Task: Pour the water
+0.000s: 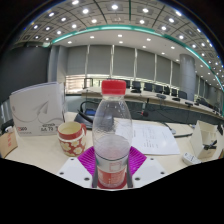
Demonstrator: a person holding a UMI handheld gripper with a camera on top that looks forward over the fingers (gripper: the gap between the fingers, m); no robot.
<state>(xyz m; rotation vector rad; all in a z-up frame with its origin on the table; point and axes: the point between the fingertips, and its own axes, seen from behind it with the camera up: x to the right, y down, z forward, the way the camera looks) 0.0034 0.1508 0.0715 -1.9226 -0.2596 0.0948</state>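
A clear plastic water bottle (113,135) with a red cap (114,87) and a red label stands upright between my fingers. My gripper (112,163) is shut on the bottle, with the magenta pads (88,160) pressing its lower body from both sides. A patterned cup (71,137) with a cream inside sits on the table to the left of the bottle, a little beyond my fingers. The bottle's base is hidden by the gripper body.
A white folded card (38,107) with red print stands behind the cup. Papers (162,138) lie on the pale table (40,155) to the right. Office chairs and desks fill the room behind.
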